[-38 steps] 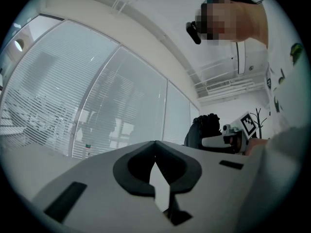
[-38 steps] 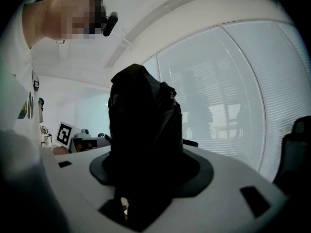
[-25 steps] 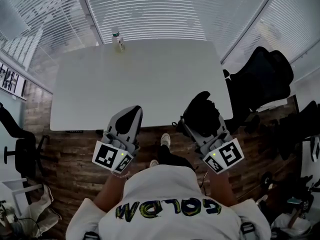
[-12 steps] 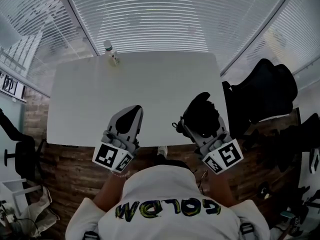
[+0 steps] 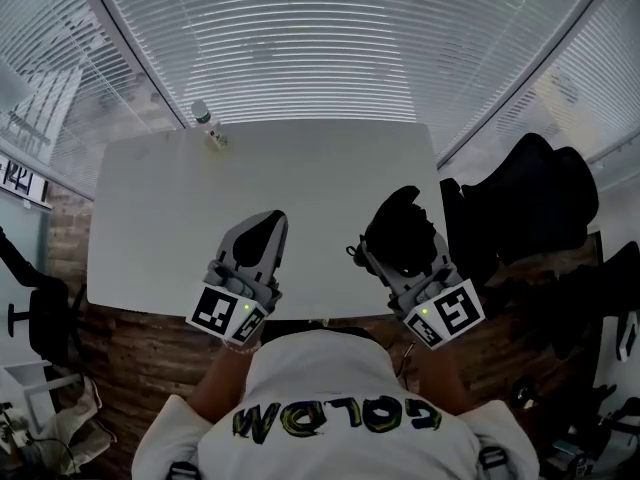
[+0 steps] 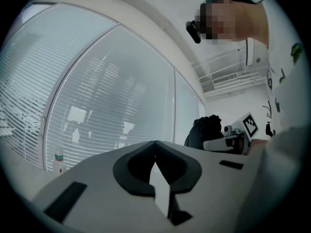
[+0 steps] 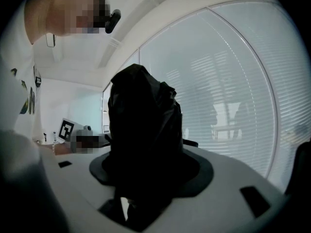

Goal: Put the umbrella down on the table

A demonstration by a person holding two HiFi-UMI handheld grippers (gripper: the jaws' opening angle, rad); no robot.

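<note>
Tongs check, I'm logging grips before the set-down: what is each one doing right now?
Left tongs: closed, empty.
Right tongs: closed on the black folded umbrella.

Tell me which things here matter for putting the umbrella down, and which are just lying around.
For the job: black folded fabric umbrella; white rectangular table.
Just lying about: clear plastic bottle with green label; black office chair.
</note>
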